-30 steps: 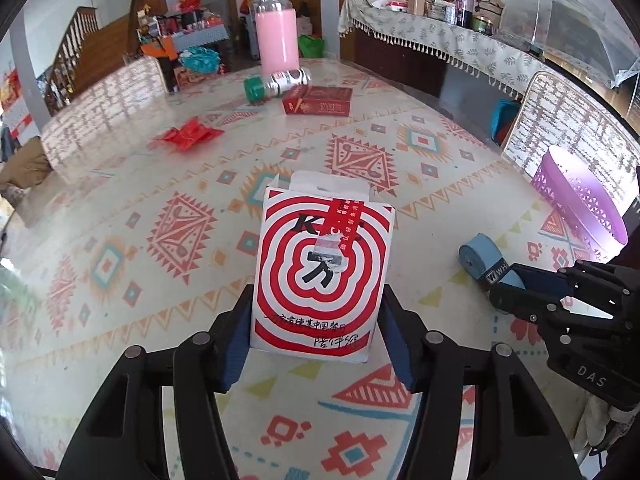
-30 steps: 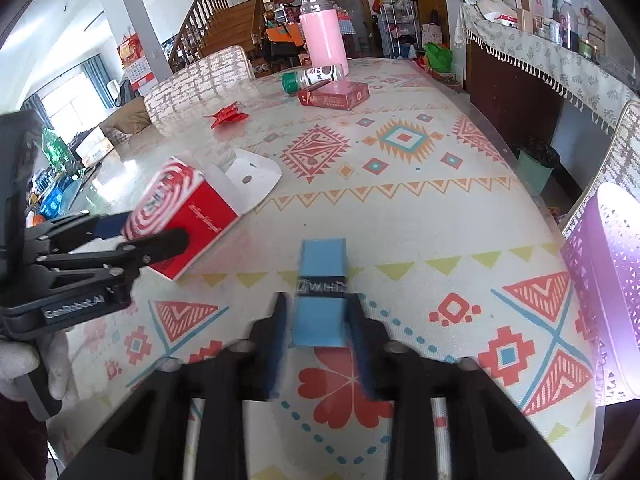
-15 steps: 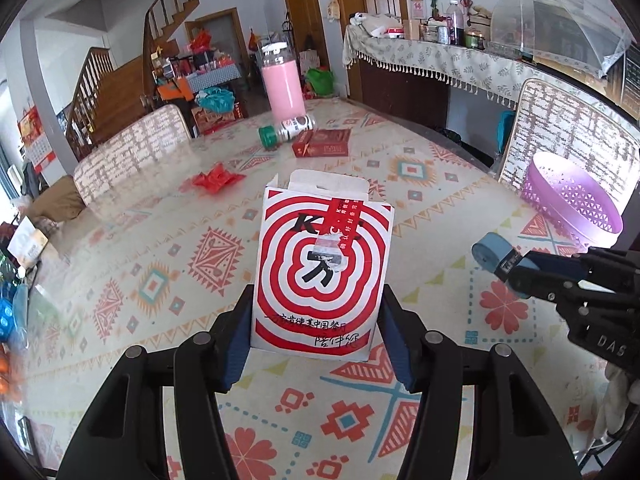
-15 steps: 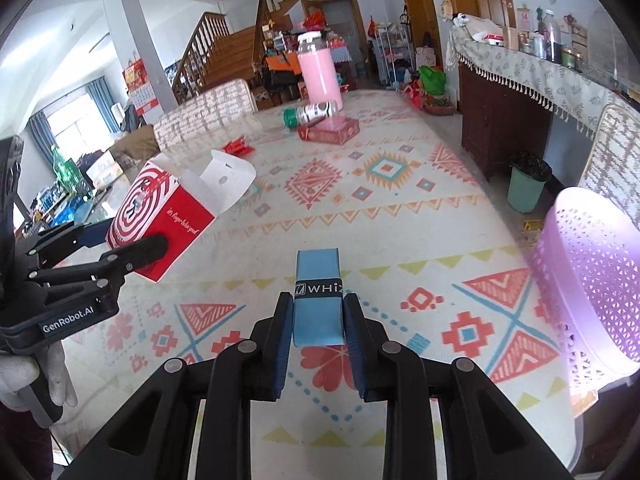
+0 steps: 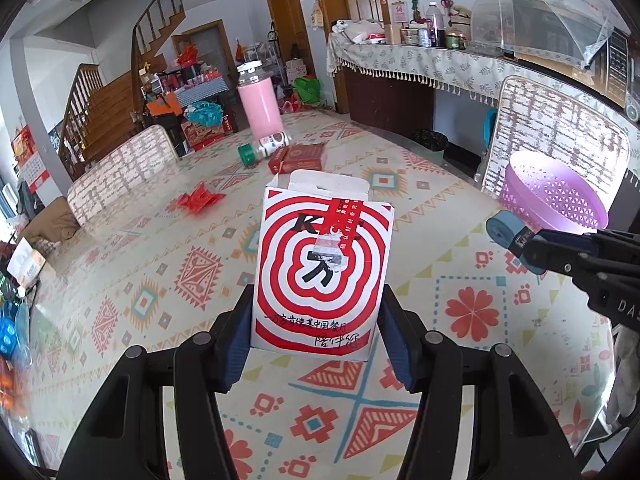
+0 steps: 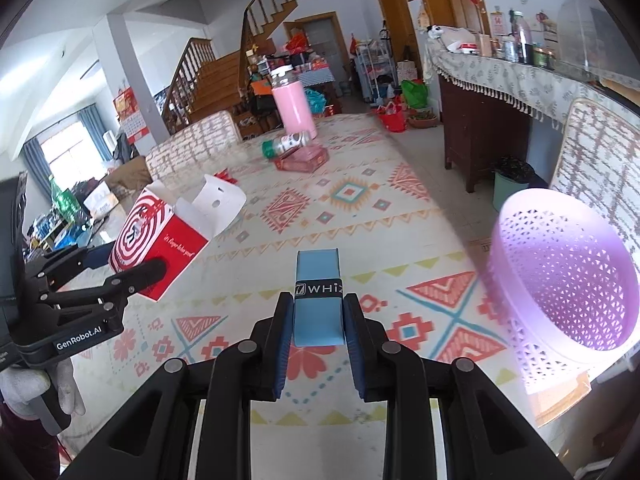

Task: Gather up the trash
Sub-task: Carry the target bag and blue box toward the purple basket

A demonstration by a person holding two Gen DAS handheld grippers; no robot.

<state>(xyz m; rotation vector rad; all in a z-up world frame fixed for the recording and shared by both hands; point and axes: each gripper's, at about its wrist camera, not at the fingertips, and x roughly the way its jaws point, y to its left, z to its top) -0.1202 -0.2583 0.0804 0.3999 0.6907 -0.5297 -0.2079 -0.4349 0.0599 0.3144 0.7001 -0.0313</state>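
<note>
Patterned tablecloth (image 5: 120,280); pink jar (image 5: 260,108) upright at far end, mesh food cover (image 5: 540,12) on sideboard, wooden staircase (image 5: 100,104) behind.

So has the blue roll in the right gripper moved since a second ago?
Yes. The blue roll, clamped in the right gripper, has lifted off the table and come closer to the purple basket, which now looms larger on the right.

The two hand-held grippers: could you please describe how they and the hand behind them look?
Both are black, angular plastic frames with round silver screws and dark-blue finger pads. The left hand-held gripper carries white "GenRobot.AI" lettering; the right hand-held gripper shows "DAS". A white glove covers the left hand.
</note>
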